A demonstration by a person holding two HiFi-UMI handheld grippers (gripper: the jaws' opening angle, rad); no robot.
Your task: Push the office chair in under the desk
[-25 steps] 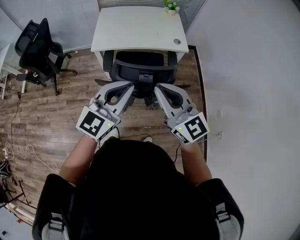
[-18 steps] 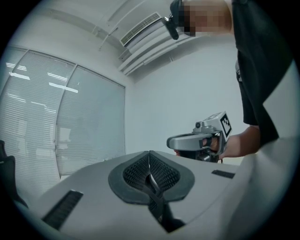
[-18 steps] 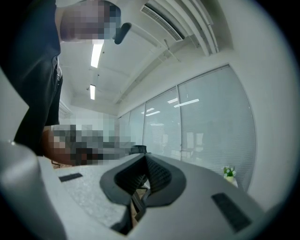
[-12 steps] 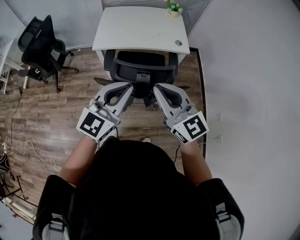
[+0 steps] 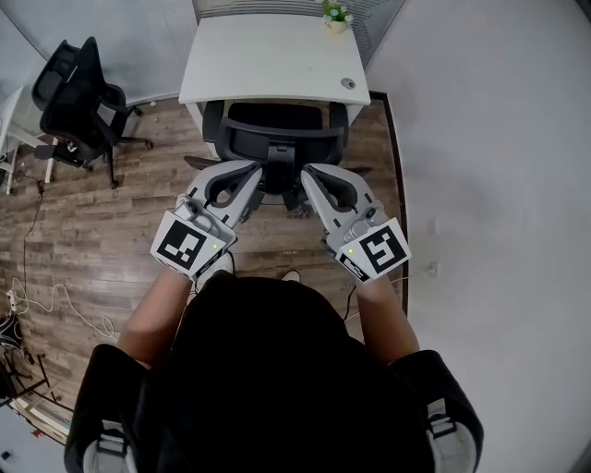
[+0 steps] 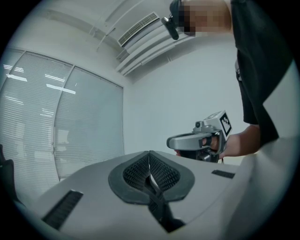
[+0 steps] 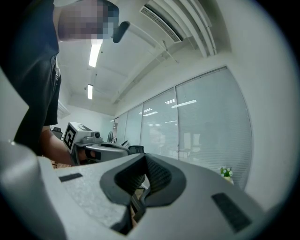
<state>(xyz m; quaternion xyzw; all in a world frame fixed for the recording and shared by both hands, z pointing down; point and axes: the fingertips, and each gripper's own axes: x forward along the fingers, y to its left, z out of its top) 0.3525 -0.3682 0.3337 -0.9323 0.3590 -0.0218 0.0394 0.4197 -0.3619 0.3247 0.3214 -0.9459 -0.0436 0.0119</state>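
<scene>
The black office chair (image 5: 277, 129) stands at the white desk (image 5: 272, 55), its seat partly beneath the top and its backrest facing me. Both grippers point level at the back of the chair. My left gripper (image 5: 252, 173) is shut with nothing held, its tip just left of the chair's back post. My right gripper (image 5: 310, 174) is shut and empty too, just right of that post. Whether either tip touches the chair I cannot tell. In the left gripper view the closed pads (image 6: 149, 165) meet, with the right gripper (image 6: 199, 140) beside them. The right gripper view shows its pads (image 7: 146, 176) together.
A second black chair (image 5: 78, 97) stands at the far left beside another white table. Cables (image 5: 46, 305) trail over the wooden floor on the left. A small potted plant (image 5: 337, 13) sits on the desk's far right corner. A white wall (image 5: 489, 139) runs close on the right.
</scene>
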